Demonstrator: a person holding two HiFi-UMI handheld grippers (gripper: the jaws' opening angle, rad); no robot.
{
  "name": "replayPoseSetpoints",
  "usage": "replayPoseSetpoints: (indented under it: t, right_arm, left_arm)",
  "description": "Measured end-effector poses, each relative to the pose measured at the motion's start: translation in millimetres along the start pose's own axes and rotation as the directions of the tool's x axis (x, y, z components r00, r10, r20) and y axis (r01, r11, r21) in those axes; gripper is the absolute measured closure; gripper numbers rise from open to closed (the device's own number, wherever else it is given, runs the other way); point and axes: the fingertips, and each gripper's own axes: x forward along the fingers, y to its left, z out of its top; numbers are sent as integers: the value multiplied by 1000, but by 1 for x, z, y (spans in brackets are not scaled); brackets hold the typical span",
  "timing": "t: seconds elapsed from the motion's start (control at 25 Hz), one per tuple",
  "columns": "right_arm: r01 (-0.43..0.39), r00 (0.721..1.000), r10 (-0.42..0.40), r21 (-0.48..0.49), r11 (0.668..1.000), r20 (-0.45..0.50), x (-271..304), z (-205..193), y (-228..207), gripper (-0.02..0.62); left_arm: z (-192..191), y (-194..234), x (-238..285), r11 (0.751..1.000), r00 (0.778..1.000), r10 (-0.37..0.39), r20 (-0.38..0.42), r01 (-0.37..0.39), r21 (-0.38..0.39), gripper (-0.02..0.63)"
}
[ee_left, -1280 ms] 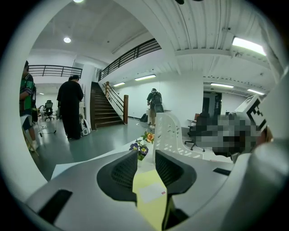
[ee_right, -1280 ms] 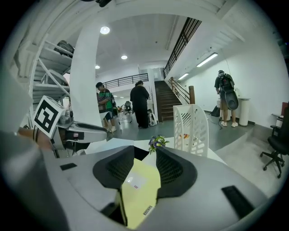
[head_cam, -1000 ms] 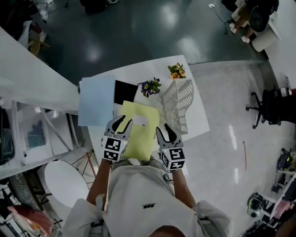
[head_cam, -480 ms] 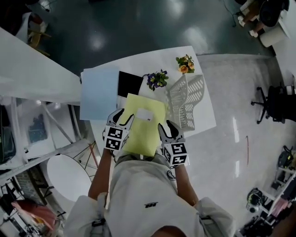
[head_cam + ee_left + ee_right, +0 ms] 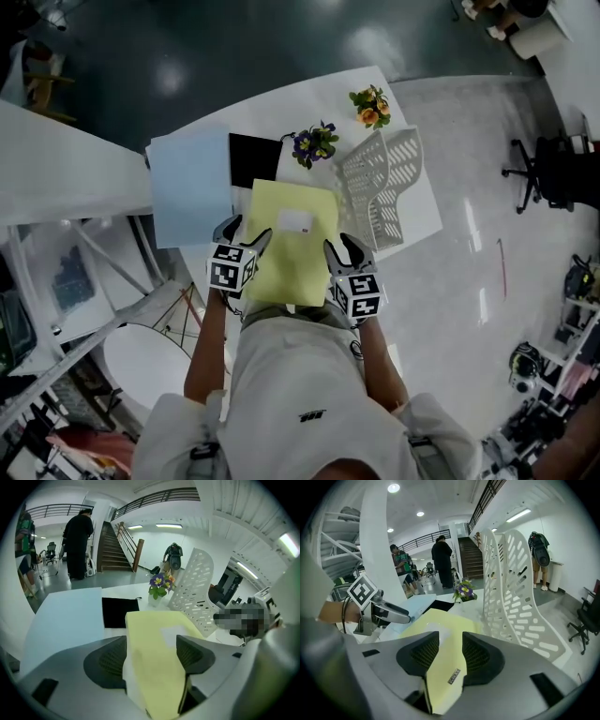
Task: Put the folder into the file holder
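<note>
The yellow folder (image 5: pixel 292 244) with a white label lies lengthwise on the white table (image 5: pixel 417 220), its near end at the table's front edge. My left gripper (image 5: pixel 242 234) is at the folder's near left corner. Its jaws have just been opening and stand wide, with the folder (image 5: pixel 154 639) loose between the pads. My right gripper (image 5: pixel 344 248) is shut on the folder's near right edge (image 5: pixel 440 625). The white perforated file holder (image 5: pixel 380 187) stands just right of the folder, close in the right gripper view (image 5: pixel 511 588).
A light blue folder (image 5: pixel 192 187) and a black square item (image 5: pixel 255 161) lie left of the yellow one. A pot of purple flowers (image 5: pixel 314 142) and one of orange flowers (image 5: pixel 371 105) stand behind. People (image 5: pixel 77 541) stand in the background near stairs.
Both grippers and the yellow folder have come down toward the table. The left gripper's jaws have spread apart around the folder's corner.
</note>
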Motion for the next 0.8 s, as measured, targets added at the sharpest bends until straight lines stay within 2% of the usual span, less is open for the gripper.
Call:
replayPoseSetpoints:
  t: [0.44, 0.8]
  right_arm:
    - [51, 995, -52, -19, 999, -85, 19, -31, -3, 439]
    - [78, 986, -75, 13, 997, -149, 27, -63, -5, 439]
  left_arm:
    - [-40, -1, 26, 994, 987, -97, -126, 90, -60, 211]
    - [-52, -4, 39, 992, 970, -123, -212, 113, -57, 202]
